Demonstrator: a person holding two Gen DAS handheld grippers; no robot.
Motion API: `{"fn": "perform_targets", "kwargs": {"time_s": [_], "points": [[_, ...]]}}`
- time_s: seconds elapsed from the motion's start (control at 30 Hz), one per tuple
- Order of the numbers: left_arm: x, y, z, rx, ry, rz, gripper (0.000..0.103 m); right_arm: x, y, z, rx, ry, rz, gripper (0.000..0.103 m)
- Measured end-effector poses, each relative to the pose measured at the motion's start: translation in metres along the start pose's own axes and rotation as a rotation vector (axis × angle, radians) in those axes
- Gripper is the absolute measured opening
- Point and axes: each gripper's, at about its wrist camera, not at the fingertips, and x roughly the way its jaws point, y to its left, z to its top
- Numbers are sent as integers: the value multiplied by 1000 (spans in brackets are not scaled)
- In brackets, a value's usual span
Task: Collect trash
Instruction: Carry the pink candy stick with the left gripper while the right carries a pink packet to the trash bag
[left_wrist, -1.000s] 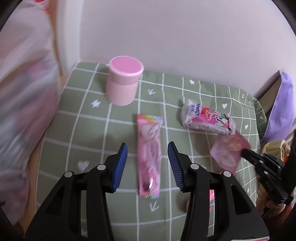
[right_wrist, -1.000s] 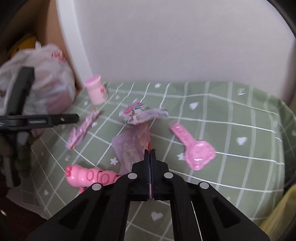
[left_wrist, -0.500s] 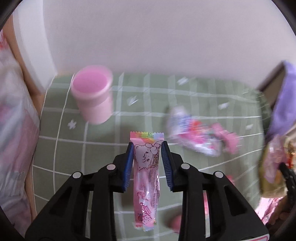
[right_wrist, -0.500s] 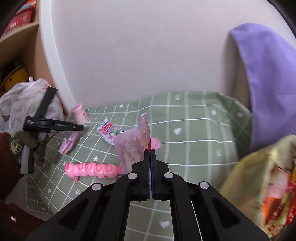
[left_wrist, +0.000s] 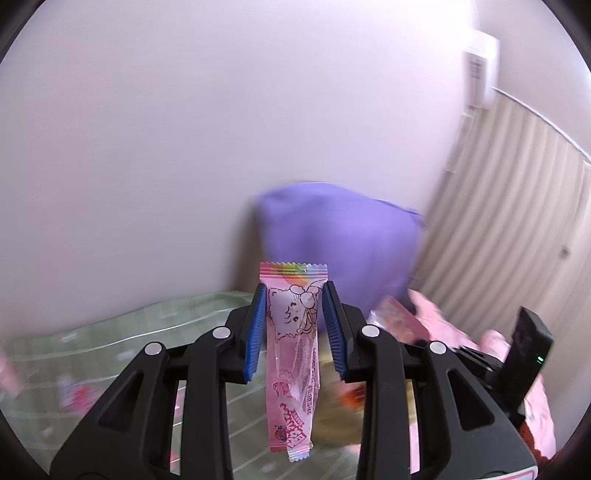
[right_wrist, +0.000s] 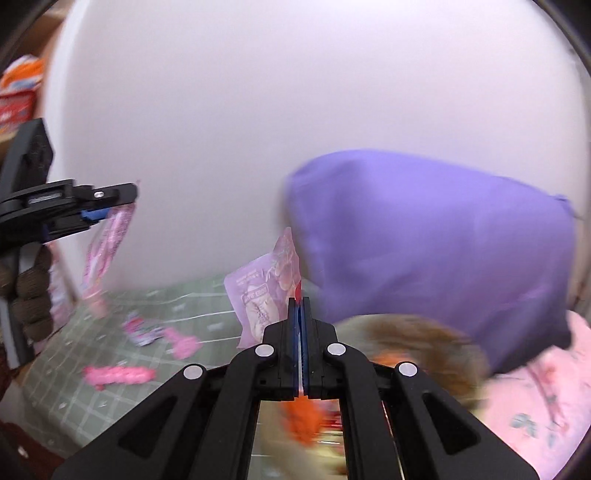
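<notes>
Wrappers are both off the green checked cloth (right_wrist: 207, 314) now. A second ago the left gripper (left_wrist: 293, 321) was standing open over the long pink wrapper (left_wrist: 291, 354) lying flat near the middle of the cloth; now its blue pads (left_wrist: 256, 332) are squeezed onto the upper part of it and the wrapper dangles in the air, lower end hanging free. From the right wrist view you can see that same wrapper (right_wrist: 107, 247) hanging from the left gripper (right_wrist: 99, 210) above the cloth's left edge.

The right gripper (right_wrist: 300, 301) is clamped shut on the purple wrapper (right_wrist: 262, 291), which sticks up above the fingertips. It has swung away from the cloth toward the purple cushion (right_wrist: 436, 236), and there's a blurry yellowish bag (right_wrist: 413, 343) with orange bits right below it. My guess is that's the trash bag.

So two pieces are in hand and probably headed for the drop. A crumpled packet (right_wrist: 142, 330) and pink toys (right_wrist: 118, 374) are on the cloth, so I'd say the job isn't finished.
</notes>
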Motion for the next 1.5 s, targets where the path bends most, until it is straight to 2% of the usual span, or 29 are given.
{"fn": "perform_targets", "kwargs": {"time_s": [0.17,0.33,0.47,0.57,0.73,0.9,1.03,1.17,1.2,1.3,1.5], "points": [[65,-66,2,101,48,-174,29,-30,-63,0,100,-5,-171,4],[134,-99,-18,96,141,-274,29,-35,-95,-14,144,51,-231,4],[171,-101,-35,50,208,-294,29,-29,-107,-29,157,92,-261,4],[192,-98,-41,21,234,-297,29,-10,-111,-30,142,121,-274,4],[207,-94,-52,-26,267,-306,29,13,-113,-29,132,166,-233,4],[214,-84,-52,-47,289,-277,29,25,-114,-36,145,180,-191,4],[215,-79,-51,-78,334,-275,49,31,-113,-38,154,183,-146,5],[203,-74,-48,-59,330,-245,54,33,-112,-41,152,181,-163,6],[197,-72,-46,-51,323,-223,54,33,-112,-42,153,184,-164,10],[177,-61,-45,-34,289,-133,54,31,-112,-42,160,174,-161,45],[124,-28,-47,13,199,83,59,21,-99,-32,145,121,-150,46]]}}
